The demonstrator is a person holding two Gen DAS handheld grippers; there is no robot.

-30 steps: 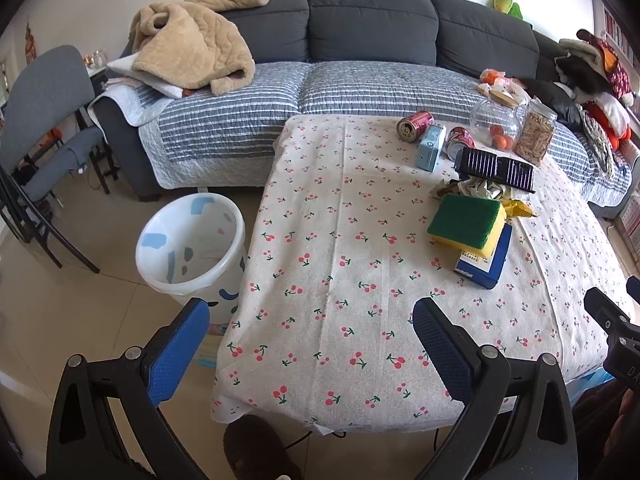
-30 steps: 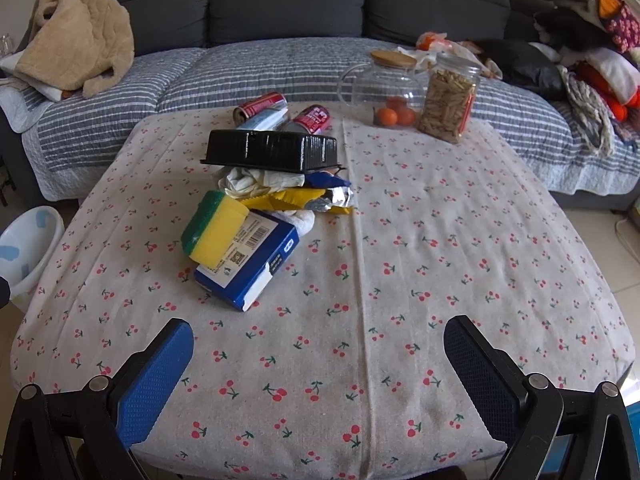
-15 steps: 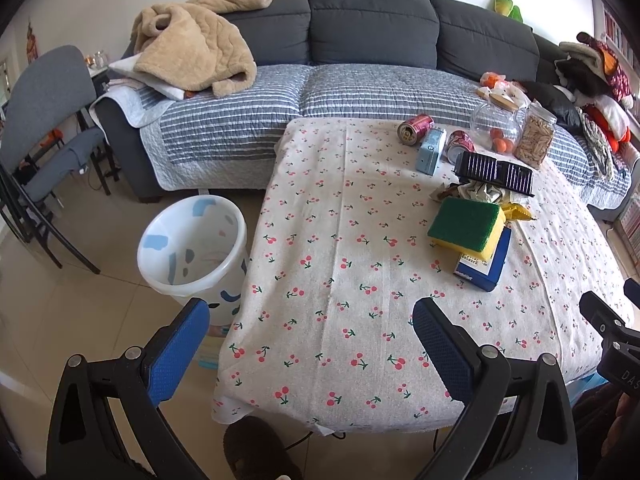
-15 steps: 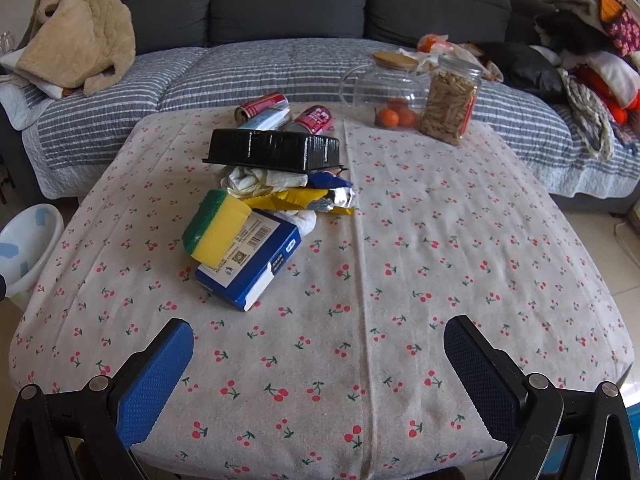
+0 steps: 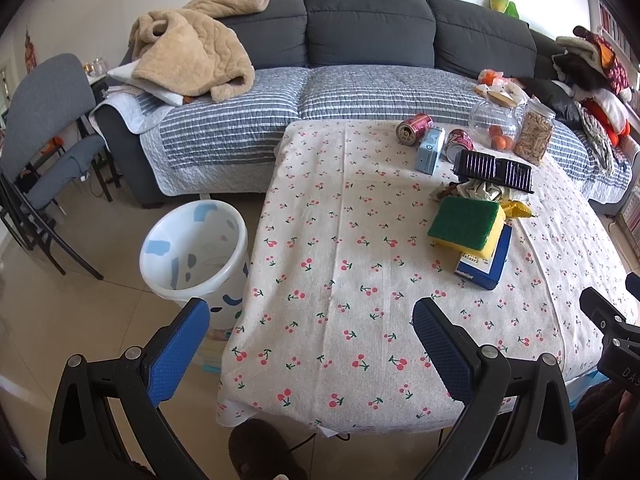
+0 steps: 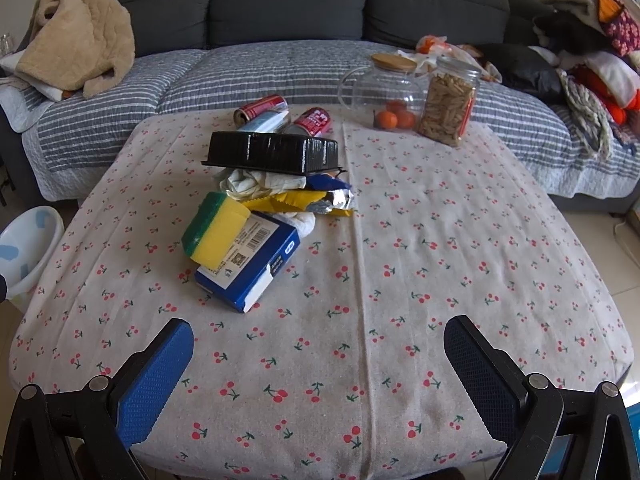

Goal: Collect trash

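Note:
A pile of trash lies on the cherry-print table (image 6: 440, 240): a black plastic tray (image 6: 274, 153) upside down over crumpled paper (image 6: 256, 182) and a yellow-blue snack wrapper (image 6: 316, 200), with a blue box (image 6: 256, 266) and a green-yellow sponge (image 6: 214, 234) in front. Two red cans (image 6: 262, 107) (image 6: 314, 120) and a pale blue carton (image 5: 430, 150) lie behind. A white bin (image 5: 194, 250) stands on the floor left of the table. My left gripper (image 5: 312, 340) is open over the table's near left corner. My right gripper (image 6: 318, 364) is open above the near edge, empty.
A glass jug with oranges (image 6: 390, 94) and a jar of dry food (image 6: 450, 104) stand at the table's far right. A sofa (image 5: 360, 60) with a beige blanket (image 5: 196, 60) runs behind. A grey chair (image 5: 44, 120) stands at the far left. A shoe (image 5: 260, 452) shows below the table edge.
Both views have pulled back slightly from the table. Nothing on the table has moved and both grippers stay open.

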